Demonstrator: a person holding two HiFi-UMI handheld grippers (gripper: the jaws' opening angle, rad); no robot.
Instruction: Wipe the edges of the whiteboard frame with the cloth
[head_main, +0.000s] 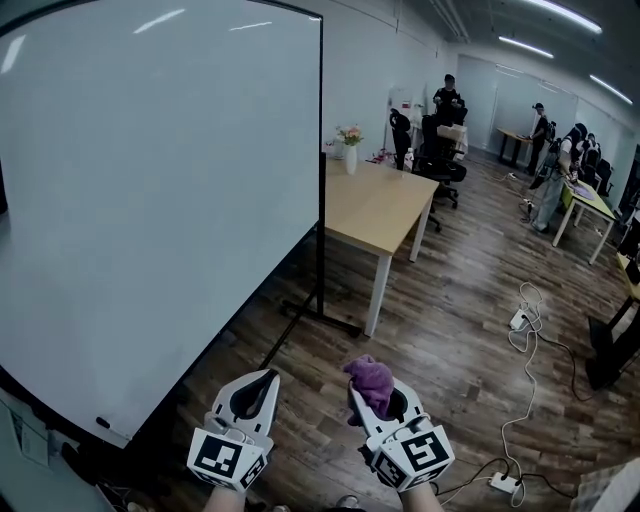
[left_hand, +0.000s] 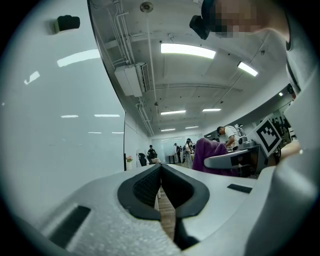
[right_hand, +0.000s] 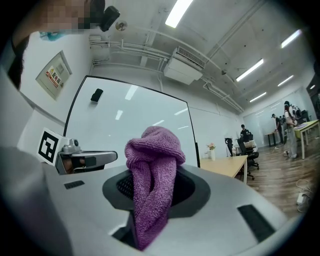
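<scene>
Head view — right tool (head_main: 380, 403) pinches purple cloth (head_main: 369, 379), left tool (head_main: 259, 383) pressed together; table (head_main: 375, 205) stands beside whiteboard frame (head_main: 320, 180).

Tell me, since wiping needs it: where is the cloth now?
The cloth is pinched in the right hand-held gripper, low centre in the head view, beside the shut left hand-held gripper, clear of the whiteboard frame.

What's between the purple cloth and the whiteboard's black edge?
In the head view, only wooden floor and the board's black stand foot lie between the purple cloth and the whiteboard frame.
</scene>
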